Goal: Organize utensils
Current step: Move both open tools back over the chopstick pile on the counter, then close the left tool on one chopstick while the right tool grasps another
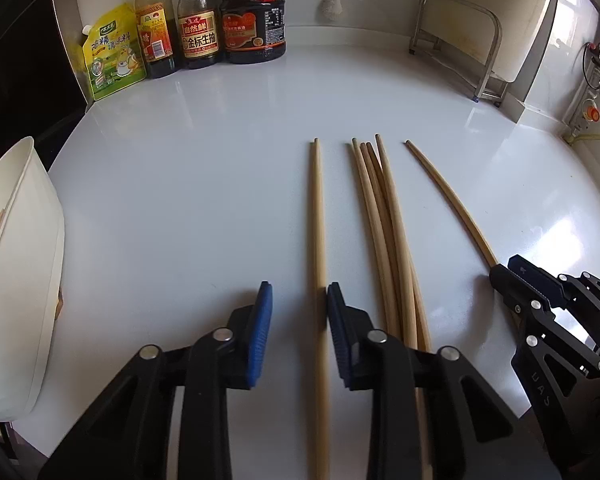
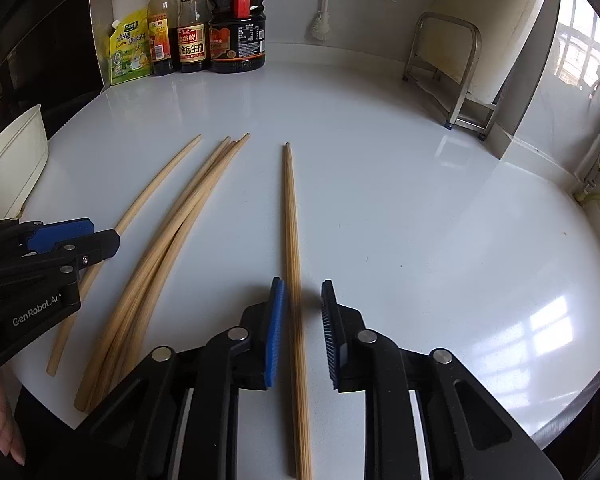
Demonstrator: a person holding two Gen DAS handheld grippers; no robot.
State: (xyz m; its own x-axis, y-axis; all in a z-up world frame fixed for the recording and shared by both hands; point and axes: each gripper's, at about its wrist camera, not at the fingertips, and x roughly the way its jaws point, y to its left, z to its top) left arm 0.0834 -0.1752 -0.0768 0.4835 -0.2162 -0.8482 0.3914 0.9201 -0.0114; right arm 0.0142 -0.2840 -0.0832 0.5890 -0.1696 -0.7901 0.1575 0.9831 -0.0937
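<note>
Chopsticks lie loose on the white desk, tips toward the sauce bottles at the back: a bundle in the middle, one single stick on each side of it.

Left claw straddles the left single stick. It is part open; its right pad sits right against the stick and its left pad stands clear, so nothing is clamped yet.

Right claw is the same over the right single stick - narrow gap, left pad just beside the stick, right pad apart, no grip in its own view.

White container stands at the left desk edge, with what looks like sticks already in it - probably the target.

Step in hand, as I read it: pinching one stick per claw.

To do it well:
- centre each stick between the pads before squeezing, or the touching pad will roll it sideways;
- keep the claw tips low to the desk so the thin stick does not slip under;
- grip near this end and lift level, since the far end will droop and swing;
- keep the left claw off the bundle, which lies just beside its right finger.
</note>
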